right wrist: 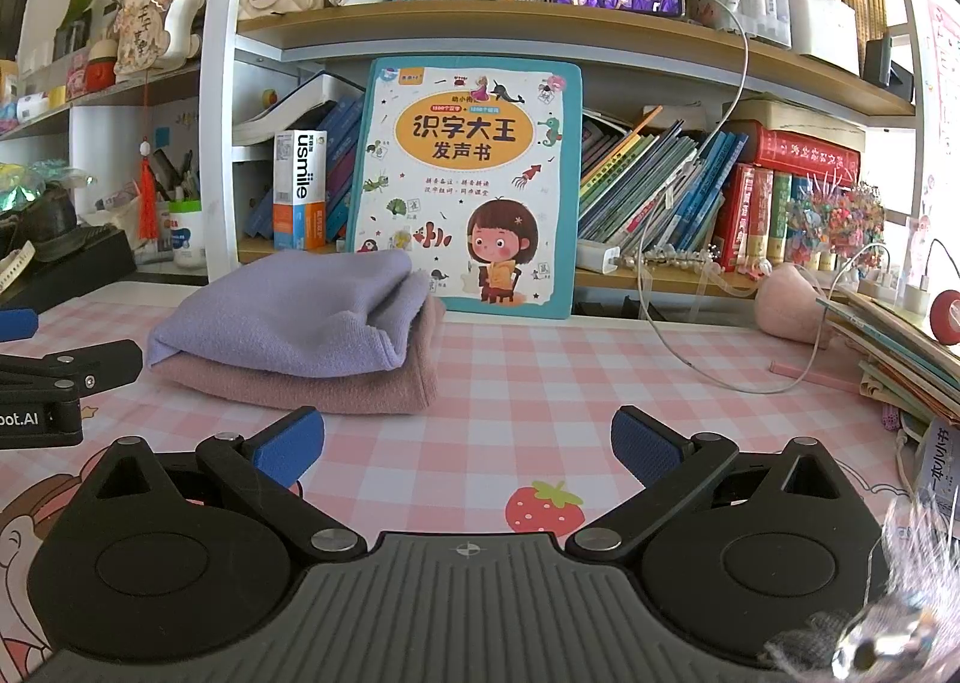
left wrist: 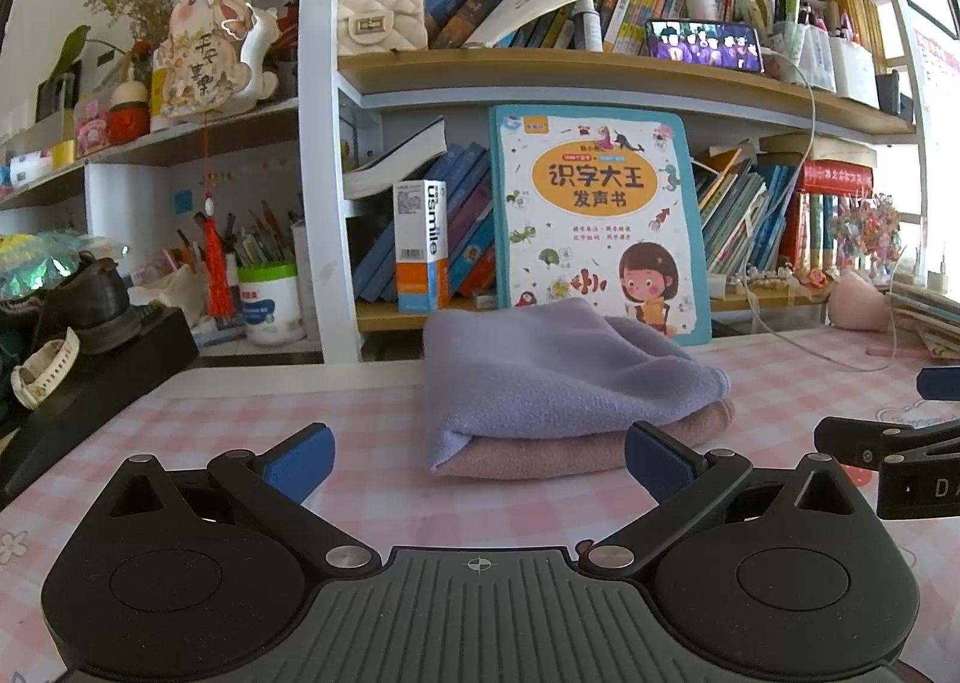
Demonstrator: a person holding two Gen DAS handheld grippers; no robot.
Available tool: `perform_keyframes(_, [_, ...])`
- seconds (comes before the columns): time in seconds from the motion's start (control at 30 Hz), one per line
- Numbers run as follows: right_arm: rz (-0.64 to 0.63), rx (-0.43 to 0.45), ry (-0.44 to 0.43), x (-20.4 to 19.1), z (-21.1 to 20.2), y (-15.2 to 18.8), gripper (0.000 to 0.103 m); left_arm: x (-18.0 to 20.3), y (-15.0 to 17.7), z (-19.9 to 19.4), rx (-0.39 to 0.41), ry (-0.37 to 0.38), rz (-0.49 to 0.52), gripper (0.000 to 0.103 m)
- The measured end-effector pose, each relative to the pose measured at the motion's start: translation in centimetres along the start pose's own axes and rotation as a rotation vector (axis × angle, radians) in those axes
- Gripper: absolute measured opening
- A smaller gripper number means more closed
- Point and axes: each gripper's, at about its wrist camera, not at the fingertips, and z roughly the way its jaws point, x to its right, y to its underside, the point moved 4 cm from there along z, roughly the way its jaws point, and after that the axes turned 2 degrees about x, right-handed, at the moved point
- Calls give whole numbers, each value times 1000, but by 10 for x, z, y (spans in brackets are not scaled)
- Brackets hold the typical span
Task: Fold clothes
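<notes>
A folded purple cloth lies on top of a folded pink cloth on the pink checked table. The stack also shows in the right wrist view, purple over pink. My left gripper is open and empty, just in front of the stack. My right gripper is open and empty, in front and to the right of the stack. The right gripper shows at the right edge of the left wrist view; the left gripper shows at the left edge of the right wrist view.
A children's book leans on the bookshelf right behind the stack. A black box with a shoe stands at the left. A white cable, a pink pouch and piled books lie at the right.
</notes>
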Motion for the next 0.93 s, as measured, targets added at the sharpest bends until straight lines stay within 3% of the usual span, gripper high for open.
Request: perform_keyframes(0.93, [-3,-3,5,0,1,0,103,-2,-1,-5,31,-5,-10,103])
